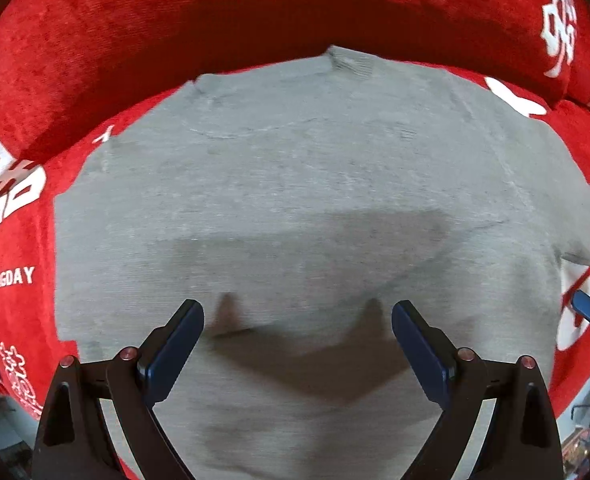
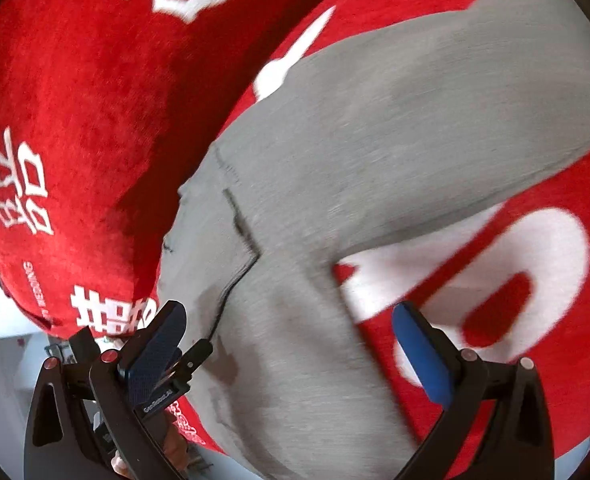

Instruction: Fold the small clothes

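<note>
Grey garment (image 1: 295, 200) spread mid-frame on red sofa (image 1: 95, 60), seemingly partly folded. Left gripper (image 1: 298, 332) spread wide above it, empty; right gripper (image 2: 289, 332) likewise. Further folds probably left.

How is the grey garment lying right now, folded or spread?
Mostly spread: the grey garment lies flat on the red cover, though one overlapping fabric edge shows.
</note>
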`<state>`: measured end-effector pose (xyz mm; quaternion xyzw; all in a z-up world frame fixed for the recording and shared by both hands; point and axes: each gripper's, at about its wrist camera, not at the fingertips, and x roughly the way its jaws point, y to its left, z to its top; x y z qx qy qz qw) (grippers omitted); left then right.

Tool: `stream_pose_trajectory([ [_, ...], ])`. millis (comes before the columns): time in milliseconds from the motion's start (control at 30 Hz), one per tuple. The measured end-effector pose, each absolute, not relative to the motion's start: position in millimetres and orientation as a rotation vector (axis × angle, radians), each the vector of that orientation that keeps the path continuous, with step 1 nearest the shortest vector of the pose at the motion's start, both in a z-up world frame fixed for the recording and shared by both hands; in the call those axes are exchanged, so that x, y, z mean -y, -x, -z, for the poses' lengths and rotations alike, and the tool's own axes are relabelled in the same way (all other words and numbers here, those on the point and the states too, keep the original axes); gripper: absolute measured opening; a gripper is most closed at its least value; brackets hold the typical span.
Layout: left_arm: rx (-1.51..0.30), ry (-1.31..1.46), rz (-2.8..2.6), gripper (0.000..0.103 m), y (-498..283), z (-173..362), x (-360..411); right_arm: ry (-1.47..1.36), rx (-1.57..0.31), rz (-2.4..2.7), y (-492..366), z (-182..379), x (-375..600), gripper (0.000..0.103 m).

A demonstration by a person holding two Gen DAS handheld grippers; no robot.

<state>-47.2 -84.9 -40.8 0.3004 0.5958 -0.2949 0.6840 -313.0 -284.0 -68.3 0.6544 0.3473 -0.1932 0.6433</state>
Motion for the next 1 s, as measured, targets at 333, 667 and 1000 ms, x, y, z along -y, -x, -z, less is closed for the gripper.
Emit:
stream_pose_trajectory([
  [333,-1.343,-0.674,0.713,0.096,66,46,115,-1.583,-0.626,0.763,421,83,338,0.103],
  [667,-1.351,-0.71,0.758,0.096,92,58,144,-1.781,-0.36,0.879,492,121,387,0.103],
  [1000,-1.353,-0.679,0.769,0.096,99,59,156,-2.011,-0.047,0.811,504,141,386,0.012],
])
